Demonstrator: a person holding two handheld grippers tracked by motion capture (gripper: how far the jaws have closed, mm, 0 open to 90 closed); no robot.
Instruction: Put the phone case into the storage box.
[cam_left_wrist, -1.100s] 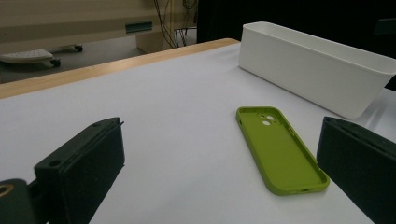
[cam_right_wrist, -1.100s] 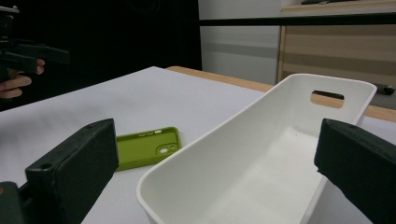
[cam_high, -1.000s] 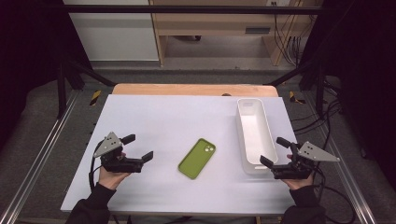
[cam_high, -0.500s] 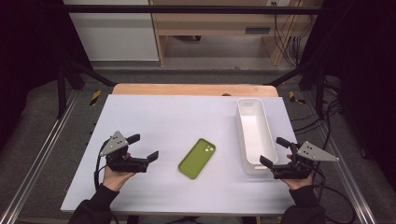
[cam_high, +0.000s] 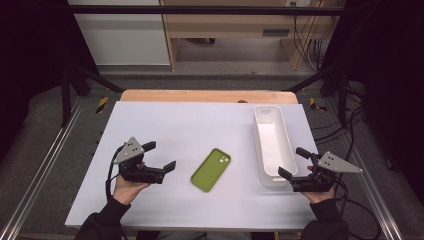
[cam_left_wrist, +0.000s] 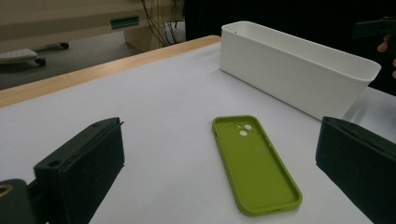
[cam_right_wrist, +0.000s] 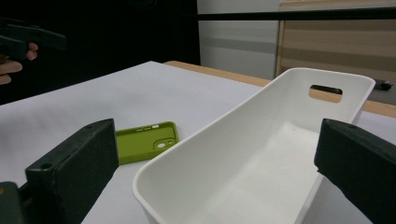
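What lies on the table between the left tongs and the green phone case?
Nothing: in the high view, bare white table separates the open left tongs from the green phone case. The left gripper view shows the same clear stretch.

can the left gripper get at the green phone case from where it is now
Probably yes. The left gripper has its jaws open and aimed at the green phone case, which lies flat on the table with bare surface between them. The white bin stands beyond the case, out of the way.
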